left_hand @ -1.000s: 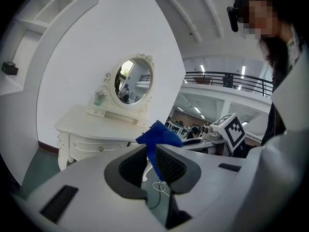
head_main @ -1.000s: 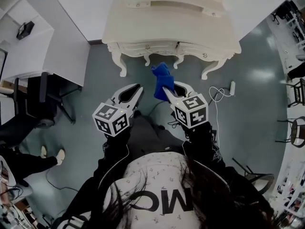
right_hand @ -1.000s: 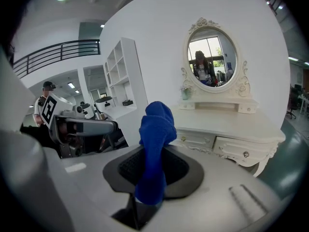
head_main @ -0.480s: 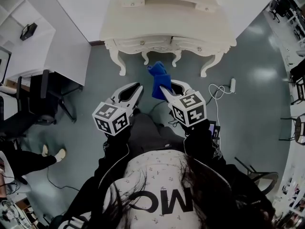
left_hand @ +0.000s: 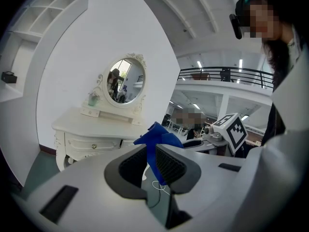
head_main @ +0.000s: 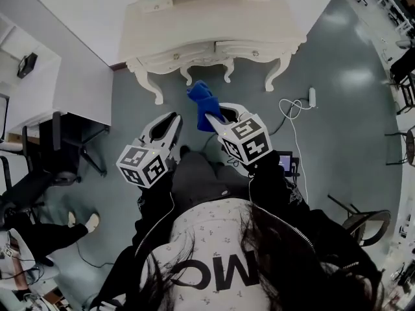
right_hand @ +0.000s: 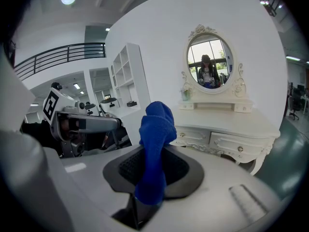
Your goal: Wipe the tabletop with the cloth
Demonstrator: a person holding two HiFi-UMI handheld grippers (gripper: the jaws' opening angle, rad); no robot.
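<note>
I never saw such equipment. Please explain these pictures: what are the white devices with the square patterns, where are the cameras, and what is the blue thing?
No robot here: a person holds one gripping tool in each hand, and the patterned cubes belong to them. The head view comes from a camera on the person's head, looking down. The two gripper views come from a camera riding on each tool, looking along its jaws. The right tool is shut on a blue cloth. The left tool has its jaws apart and grips nothing; the blue in its view is that cloth, beyond. Ahead stands a cream dressing table with an oval mirror and a small greenish container.
</note>
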